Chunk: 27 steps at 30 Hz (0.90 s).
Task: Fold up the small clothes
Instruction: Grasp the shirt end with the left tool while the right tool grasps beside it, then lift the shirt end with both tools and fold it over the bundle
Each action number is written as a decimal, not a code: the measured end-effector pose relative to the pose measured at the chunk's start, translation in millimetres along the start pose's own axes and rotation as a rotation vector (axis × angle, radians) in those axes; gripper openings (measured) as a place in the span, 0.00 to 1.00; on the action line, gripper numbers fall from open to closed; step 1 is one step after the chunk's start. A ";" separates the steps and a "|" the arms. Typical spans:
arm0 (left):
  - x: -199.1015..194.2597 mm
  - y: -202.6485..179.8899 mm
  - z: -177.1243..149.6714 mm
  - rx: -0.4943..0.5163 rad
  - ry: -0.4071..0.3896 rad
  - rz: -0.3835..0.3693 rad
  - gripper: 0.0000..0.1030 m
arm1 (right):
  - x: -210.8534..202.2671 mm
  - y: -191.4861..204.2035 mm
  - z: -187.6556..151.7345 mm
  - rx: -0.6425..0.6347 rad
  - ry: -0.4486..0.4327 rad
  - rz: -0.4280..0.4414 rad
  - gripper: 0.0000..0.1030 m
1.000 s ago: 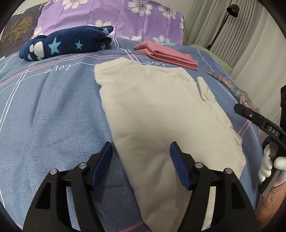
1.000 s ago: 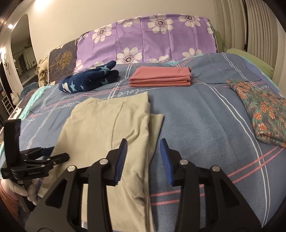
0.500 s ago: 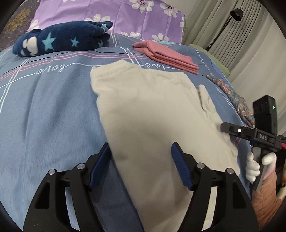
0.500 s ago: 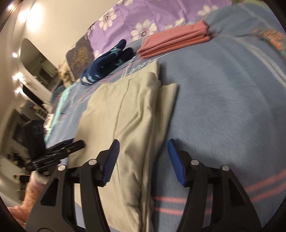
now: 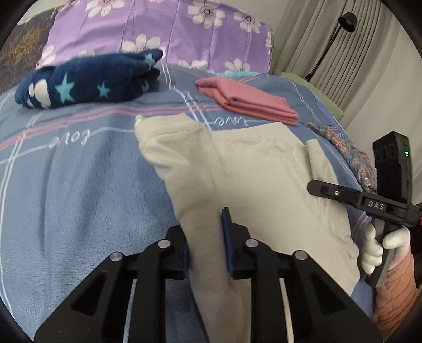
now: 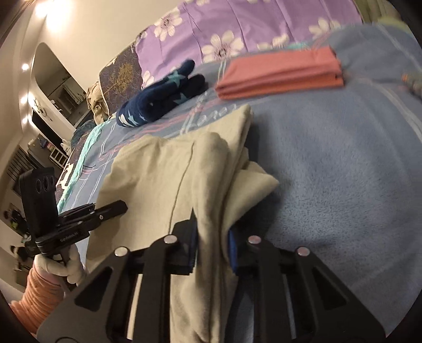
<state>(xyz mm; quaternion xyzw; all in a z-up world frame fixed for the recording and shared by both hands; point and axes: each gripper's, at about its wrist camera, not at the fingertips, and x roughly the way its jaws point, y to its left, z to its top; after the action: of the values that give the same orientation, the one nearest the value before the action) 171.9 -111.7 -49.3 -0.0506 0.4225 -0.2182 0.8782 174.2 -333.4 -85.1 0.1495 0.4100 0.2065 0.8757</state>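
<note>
A cream garment [image 5: 237, 171] lies flat on the blue bedspread [image 5: 66, 184], partly folded lengthwise. My left gripper [image 5: 205, 245] is at its near left edge, jaws closing, with a raised pinch of the cloth pressed between the blue pads. In the right wrist view the same cream garment [image 6: 163, 179] bunches up at its near right edge. There my right gripper [image 6: 212, 245] is closing on a ridge of the fabric. Each gripper shows in the other's view, held by a white-gloved hand: the right gripper [image 5: 369, 200] and the left gripper [image 6: 79, 219].
A rolled navy garment with stars [image 5: 89, 79] and a folded pink garment [image 5: 250, 103] lie behind the cream one. A floral cloth [image 5: 350, 158] lies at the right bed edge. A purple flowered pillow [image 5: 158, 26] stands at the head, with curtains and a lamp [image 5: 345, 21] beyond.
Both pairs of jaws have narrowed from wide apart onto the cream garment's near edge, which now bunches up between the pads. The right gripper moved in and tilted.
</note>
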 end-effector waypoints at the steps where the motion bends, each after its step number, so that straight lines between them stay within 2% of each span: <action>1: -3.8 -3.2 1.6 0.011 -0.010 0.004 0.19 | -7.3 5.7 0.1 -0.009 -0.019 0.001 0.17; 5: -25.3 -21.5 7.0 0.068 -0.064 0.017 0.17 | -34.3 32.7 -2.5 -0.093 -0.090 -0.022 0.16; 14: -79.4 -71.4 16.9 0.146 -0.188 -0.031 0.16 | -107.5 68.7 -12.0 -0.177 -0.261 -0.056 0.16; 27: -107.2 -160.9 29.4 0.303 -0.268 -0.129 0.16 | -212.6 52.5 -29.2 -0.134 -0.443 -0.126 0.16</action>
<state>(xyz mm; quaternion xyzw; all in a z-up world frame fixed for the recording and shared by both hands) 80.9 -213.6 90.7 0.0265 0.2604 -0.3263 0.9083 15.9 -388.1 58.9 0.1067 0.2017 0.1404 0.9634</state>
